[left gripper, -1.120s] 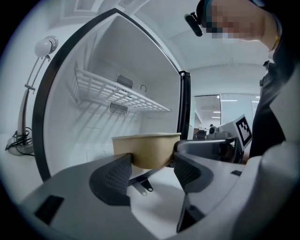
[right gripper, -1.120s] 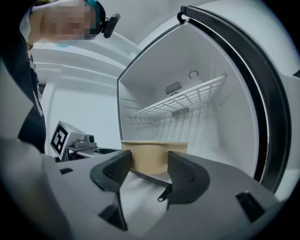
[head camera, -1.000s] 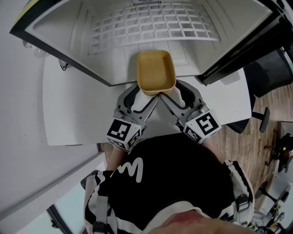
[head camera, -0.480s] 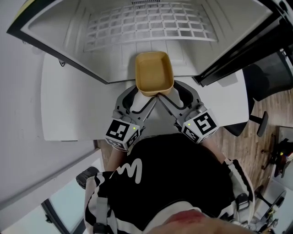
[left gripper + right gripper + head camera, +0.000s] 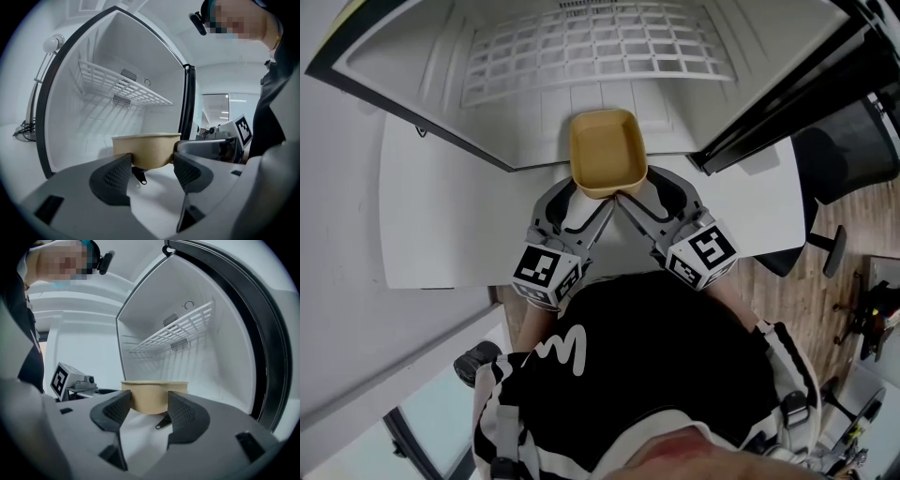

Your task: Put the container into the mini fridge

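The left gripper and right gripper pinch the open-side-up container, long axis near-to-far, slightly farther into the mini fridge than before.

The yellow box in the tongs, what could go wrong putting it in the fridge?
Both the left tongs and right tongs pinch only the near end of the container, so its far end could droop or slip out. If it rides too high, its rim might bump the wire shelf.
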Motion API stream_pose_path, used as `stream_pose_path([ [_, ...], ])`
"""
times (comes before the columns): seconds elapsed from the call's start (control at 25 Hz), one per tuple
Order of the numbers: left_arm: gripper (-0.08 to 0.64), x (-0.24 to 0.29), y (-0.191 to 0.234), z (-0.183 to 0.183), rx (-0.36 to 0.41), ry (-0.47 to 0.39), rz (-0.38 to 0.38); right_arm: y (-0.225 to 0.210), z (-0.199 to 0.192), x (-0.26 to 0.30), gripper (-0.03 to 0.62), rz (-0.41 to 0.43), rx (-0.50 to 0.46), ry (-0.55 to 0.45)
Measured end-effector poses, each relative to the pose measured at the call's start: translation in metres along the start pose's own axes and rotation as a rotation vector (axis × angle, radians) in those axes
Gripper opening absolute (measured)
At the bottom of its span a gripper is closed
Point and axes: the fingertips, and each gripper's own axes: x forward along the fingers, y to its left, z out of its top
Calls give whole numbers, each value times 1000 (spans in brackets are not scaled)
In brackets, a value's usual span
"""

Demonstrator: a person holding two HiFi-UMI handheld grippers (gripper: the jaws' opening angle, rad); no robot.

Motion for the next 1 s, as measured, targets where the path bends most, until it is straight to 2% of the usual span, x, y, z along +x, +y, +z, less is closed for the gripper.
stream_pose_path([
  [1.0,285,13,14,1,-44,3,-14,-12,-1,13,256,-12,-18,14],
])
